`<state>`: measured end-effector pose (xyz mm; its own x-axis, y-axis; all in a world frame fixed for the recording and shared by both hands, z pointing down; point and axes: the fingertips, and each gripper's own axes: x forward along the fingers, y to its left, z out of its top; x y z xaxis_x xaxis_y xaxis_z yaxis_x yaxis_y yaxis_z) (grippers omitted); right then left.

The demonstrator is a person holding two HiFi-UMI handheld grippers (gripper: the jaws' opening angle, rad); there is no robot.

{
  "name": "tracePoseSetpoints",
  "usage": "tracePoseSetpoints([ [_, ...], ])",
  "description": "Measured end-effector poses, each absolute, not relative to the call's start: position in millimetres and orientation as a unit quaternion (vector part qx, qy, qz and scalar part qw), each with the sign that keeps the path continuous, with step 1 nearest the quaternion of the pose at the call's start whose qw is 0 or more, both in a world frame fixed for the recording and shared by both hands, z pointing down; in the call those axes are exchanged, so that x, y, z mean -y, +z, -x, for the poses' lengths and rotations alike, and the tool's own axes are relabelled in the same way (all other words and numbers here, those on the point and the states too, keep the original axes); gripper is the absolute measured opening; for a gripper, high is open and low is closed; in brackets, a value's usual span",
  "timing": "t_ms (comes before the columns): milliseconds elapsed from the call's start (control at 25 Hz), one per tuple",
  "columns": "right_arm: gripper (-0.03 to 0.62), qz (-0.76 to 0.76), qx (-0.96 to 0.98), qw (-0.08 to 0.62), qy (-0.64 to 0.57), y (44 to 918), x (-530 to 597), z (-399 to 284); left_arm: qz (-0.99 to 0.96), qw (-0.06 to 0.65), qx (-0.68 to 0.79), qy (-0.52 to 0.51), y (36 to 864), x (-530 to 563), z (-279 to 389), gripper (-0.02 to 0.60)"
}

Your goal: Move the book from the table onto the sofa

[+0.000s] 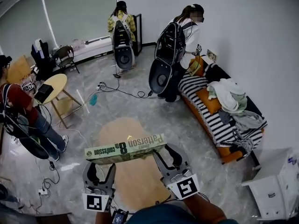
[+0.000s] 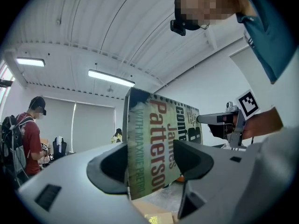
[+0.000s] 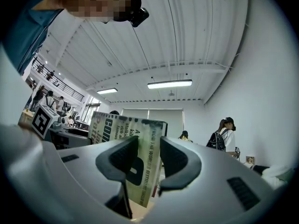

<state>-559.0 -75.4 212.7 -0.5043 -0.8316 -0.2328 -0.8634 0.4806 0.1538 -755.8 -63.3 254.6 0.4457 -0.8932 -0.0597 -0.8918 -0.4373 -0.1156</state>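
**Book (image 1: 125, 149) in the air over the desk (image 1: 135, 185)**

We found the green paperback, with "Patterson" and "8th confession" printed on it, held roughly level above the oval wooden desk and not touching it. We had one end of it in each hand's tool. The left tongs (image 2: 150, 163) stood wide, with both pads pressed against the covers near the spine end, and the book rose upright between them in the left gripper view. The right tongs (image 3: 150, 158) were closed to a narrower gap on the opposite end, with the page edge and back cover pinched between their pads. The sofa (image 1: 202, 116), orange under a black-and-white striped cover, stood well apart from the book along the white wall at the right. A heap of clothes (image 1: 232, 99) lay on its seat.
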Motion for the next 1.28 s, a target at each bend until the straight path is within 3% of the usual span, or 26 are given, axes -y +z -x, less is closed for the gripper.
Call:
tracePoseSetpoints([
  [280, 0.156, 0.534, -0.835, 0.058, 0.121, 213, 52, 543, 0.875, 0.063, -0.480, 0.000, 257, 58, 739, 0.290],
  [600, 0.156, 0.592, -0.794, 0.043, 0.133, 207, 15, 477, 0.907, 0.062, -0.416, 0.011, 254, 50, 669, 0.290],
  [1280, 0.150, 0.712, -0.689, 0.036, 0.131, 205, -159, 254, 0.957, 0.090, -0.271, 0.049, 237, -58, 423, 0.290],
])
